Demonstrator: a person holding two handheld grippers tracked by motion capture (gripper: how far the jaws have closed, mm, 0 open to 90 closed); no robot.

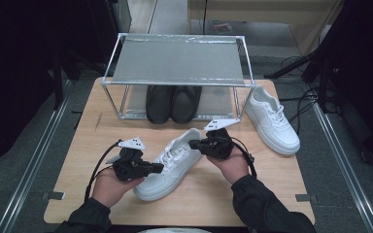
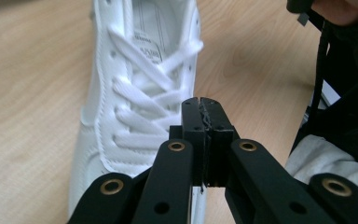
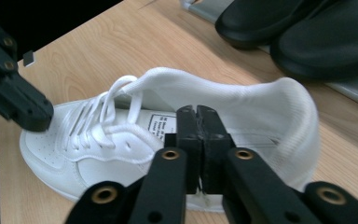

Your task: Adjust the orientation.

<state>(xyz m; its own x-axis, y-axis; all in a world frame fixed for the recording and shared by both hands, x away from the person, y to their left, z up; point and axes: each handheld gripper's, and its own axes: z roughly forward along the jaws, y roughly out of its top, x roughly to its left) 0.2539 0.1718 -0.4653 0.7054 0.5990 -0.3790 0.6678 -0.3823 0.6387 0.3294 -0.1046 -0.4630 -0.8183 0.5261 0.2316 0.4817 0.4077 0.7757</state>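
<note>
1. White sneaker (image 1: 170,165), near one: lies on the table (image 1: 87,145) between the two grippers, toe toward the person's left, heel toward the rack. Laces loose, not tied.
2. Left gripper (image 1: 159,168): at the toe and lace end of this sneaker. In the left gripper view its fingers (image 2: 193,123) stand pressed together just beside the laces (image 2: 140,93), nothing visibly caught between them.
3. Right gripper (image 1: 192,143): at the heel collar. In the right gripper view its fingers (image 3: 189,135) are together in front of the collar; no fabric seen between them.
4. Second white sneaker (image 1: 272,121): on the table to the right of the rack, well apart from the first, untouched.
5. Shoe rack (image 1: 179,60): metal frame at the far side of the table. Top shelf bare.
6. Black shoes (image 1: 172,103): a pair, side by side on the rack's lower shelf.
7. Progress, judged: black pair apparently stowed; both white sneakers off the rack. Near sneaker approached at both ends but not gripped or lifted. Left to do, probably: take hold, carry it to the rack, then the second sneaker.
</note>
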